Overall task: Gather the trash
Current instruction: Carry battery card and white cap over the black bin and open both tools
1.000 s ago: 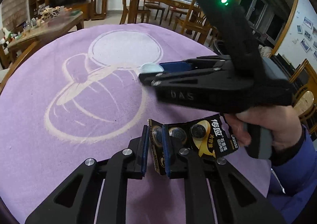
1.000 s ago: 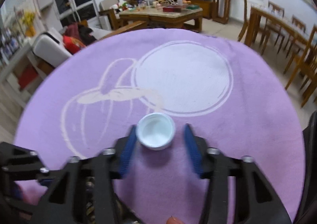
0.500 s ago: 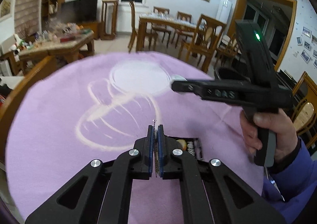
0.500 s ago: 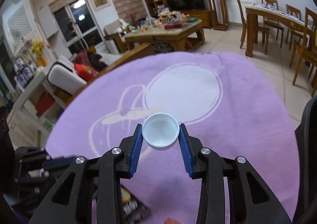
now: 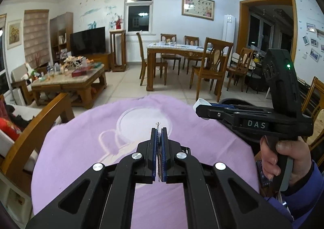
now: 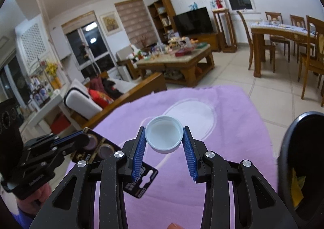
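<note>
Both pieces of trash are off the purple blanket (image 6: 222, 168) and in the air — neither has reached the bin. The right gripper (image 6: 164, 144) is clamped on a white bottle cap (image 6: 164, 137), its open side facing the camera, held above the blanket's pale circle motif. The left gripper (image 5: 159, 148) is closed tight on a black-and-gold button-battery blister card (image 6: 113, 156), seen edge-on in its own view and flat-on from the right wrist, hanging over the blanket's near-left part. A dark trash bin (image 6: 301, 168) stands just past the blanket's right edge, with yellowish scraps visible inside; the cap is the nearer of the two items to it. Judging by this, pickup is finished for these items and only the carry and drop remain — no other litter shows on the visible blanket.
</note>
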Motion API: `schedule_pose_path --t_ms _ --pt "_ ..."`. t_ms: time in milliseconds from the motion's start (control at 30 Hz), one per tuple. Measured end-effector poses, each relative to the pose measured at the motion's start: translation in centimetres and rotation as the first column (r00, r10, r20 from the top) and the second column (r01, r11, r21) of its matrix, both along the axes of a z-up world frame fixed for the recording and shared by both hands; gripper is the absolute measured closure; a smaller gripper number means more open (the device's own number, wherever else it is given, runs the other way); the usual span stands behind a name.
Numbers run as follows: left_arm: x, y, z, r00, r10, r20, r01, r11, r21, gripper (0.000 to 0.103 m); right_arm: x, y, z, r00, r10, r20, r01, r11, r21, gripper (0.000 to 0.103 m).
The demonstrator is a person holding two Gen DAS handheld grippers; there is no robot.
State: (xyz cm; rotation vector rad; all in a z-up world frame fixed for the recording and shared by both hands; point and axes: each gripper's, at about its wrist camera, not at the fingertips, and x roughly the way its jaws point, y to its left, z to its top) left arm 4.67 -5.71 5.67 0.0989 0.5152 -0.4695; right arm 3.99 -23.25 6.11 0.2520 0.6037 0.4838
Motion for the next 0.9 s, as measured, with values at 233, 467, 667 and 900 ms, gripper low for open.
schedule_pose_path --t_ms 233,467,667,900 --pt "0.9 -4.9 1.0 0.997 -0.071 0.027 0.072 0.997 -0.020 0.098 -2.1 -7.3 1.1 0.994 -0.103 0.029 0.102 0.994 0.047 0.066" --pt "1.8 -10.6 0.9 0.986 -0.168 0.019 0.169 0.985 -0.038 0.098 -3.9 -16.6 0.6 0.972 -0.235 0.023 0.232 0.968 0.092 0.066" --pt "2.8 -15.5 0.0 0.967 -0.256 -0.010 0.255 0.965 -0.063 0.098 -5.8 -24.5 -0.7 0.939 -0.344 0.001 0.341 0.931 0.133 0.066" --pt "3.7 -20.2 -2.0 0.946 -0.318 -0.065 0.312 0.945 -0.094 0.098 -7.1 -30.9 -3.4 0.907 -0.420 -0.037 0.421 0.894 0.156 0.066"
